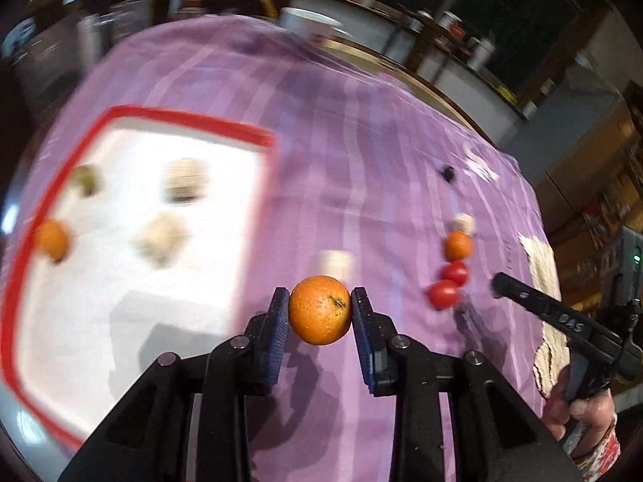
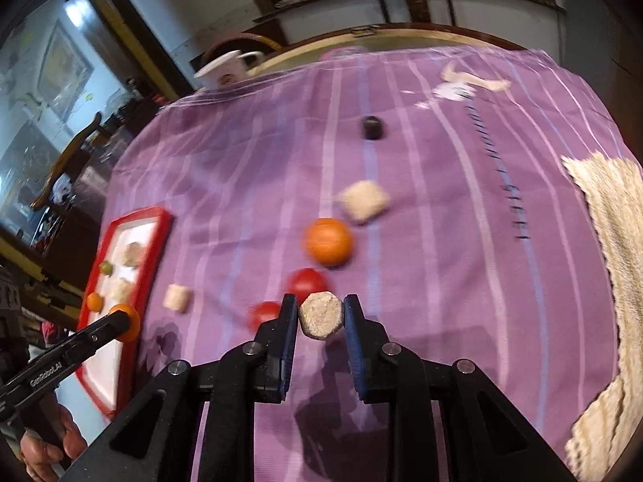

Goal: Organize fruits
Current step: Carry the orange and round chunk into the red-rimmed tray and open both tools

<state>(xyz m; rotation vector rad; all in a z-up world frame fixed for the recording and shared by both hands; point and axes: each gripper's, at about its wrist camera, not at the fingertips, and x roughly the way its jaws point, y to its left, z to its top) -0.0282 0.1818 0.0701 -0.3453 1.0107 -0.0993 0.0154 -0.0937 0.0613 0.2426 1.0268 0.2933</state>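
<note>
Left gripper [image 1: 320,308] clamped on an orange [image 1: 320,309], fruit squeezed between the two blue-padded fingers [image 1: 278,313], stem scar facing the camera, lifted clear above the purple striped cloth [image 1: 361,168] covering the surface. To the left of the held orange, a white tray with a red rim [image 1: 193,118], blurred, carrying a second orange [image 1: 52,239] near its left edge, a small green fruit [image 1: 86,178] and two pale beige lumps [image 1: 185,178]. Right gripper [image 2: 320,316] clamped on a beige, roughly round lump [image 2: 321,315], pinched between its fingers [image 2: 288,313] and raised off the cloth. Just beyond those fingers, two red tomatoes [image 2: 307,281] side by side, then a third orange [image 2: 328,242], then a pale beige square piece [image 2: 363,201] touching nothing. Another beige piece [image 2: 177,298] lying on the cloth between the tomatoes and the tray. Small black object [image 2: 372,127] farther back on the cloth. Cream knitted mat [image 2: 611,217] along the right edge. White cup [image 2: 225,66] at the far edge.
</note>
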